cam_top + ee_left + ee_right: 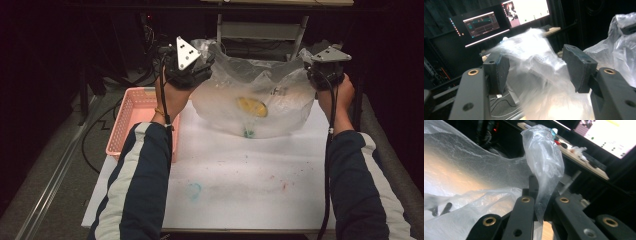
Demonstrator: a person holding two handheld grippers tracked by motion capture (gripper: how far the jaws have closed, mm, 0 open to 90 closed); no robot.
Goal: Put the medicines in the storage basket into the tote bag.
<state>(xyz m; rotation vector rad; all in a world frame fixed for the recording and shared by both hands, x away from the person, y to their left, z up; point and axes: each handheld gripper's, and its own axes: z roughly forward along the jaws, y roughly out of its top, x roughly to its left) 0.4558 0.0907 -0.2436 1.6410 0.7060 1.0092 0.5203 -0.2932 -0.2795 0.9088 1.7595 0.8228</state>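
Observation:
A large clear plastic bag (280, 87) sits at the far middle of the white table, with a yellow round thing (251, 106) and a small green thing (248, 132) inside it. My left gripper (206, 64) is at the bag's upper left corner. In the left gripper view its jaws (536, 65) stand apart, with the blurred bag film (534, 50) between the pads and loose of them. My right gripper (309, 64) holds the bag's upper right corner. There, a twisted strip of the bag (545, 157) rises out of its shut jaws (544, 205).
A pink basket (132, 120) stands at the table's left edge beside my left forearm. The white tabletop (240, 175) carries green and red stains near the front. Lit monitors (484, 25) and a desk stand beyond the table's far edge.

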